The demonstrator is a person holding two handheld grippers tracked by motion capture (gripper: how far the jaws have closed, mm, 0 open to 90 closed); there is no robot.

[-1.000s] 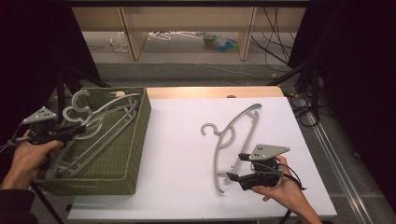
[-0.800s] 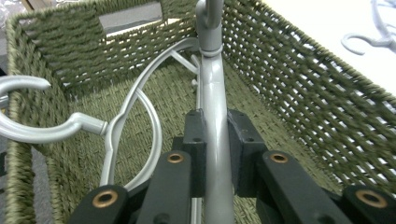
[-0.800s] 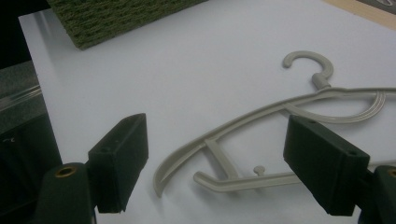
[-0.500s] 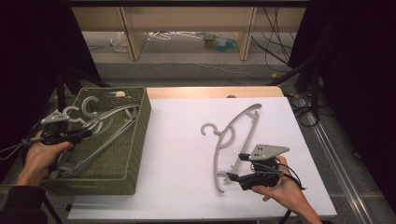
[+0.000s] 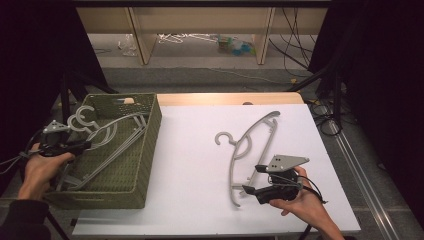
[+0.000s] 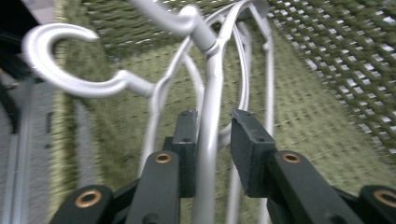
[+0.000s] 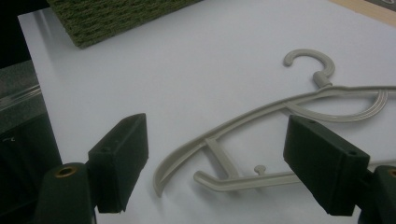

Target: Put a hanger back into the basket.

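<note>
Table (image 5: 195, 150): white top with a strip of bare wood along its far edge; it carries the basket at the left and one loose hanger right of the middle.
Basket (image 5: 145, 150): olive green, woven, rectangular, standing on the left part of the table; several silver hangers lie in it.
Loose hanger (image 5: 250, 145): pale grey plastic, flat on the white top, hook toward the basket, one arm running to the far right, the other toward the near edge; a curved inner rib and a straight lower bar with a small peg show in the right gripper view (image 7: 261, 140).
Silver hanger (image 6: 210, 116): glossy silver-grey, thin rounded shaft with a collar below its hook; it lies among the others in the basket, hooks at the far left corner (image 5: 82, 117).
Left gripper (image 5: 82, 146): over the basket's left rim, pointing right into it.
Left fingers (image 6: 250, 149): the hanger's shaft runs up between them, against or very near the one on the view's left, with a clear gap to the other. The jaws have just been opening a little and do not clamp the shaft.
Right gripper (image 5: 252, 180): on the table at the loose hanger's near end.
Right fingers (image 7: 322, 163): spread wide, one on each side of the hanger's near arm and bar, neither touching it; nothing held.
</note>
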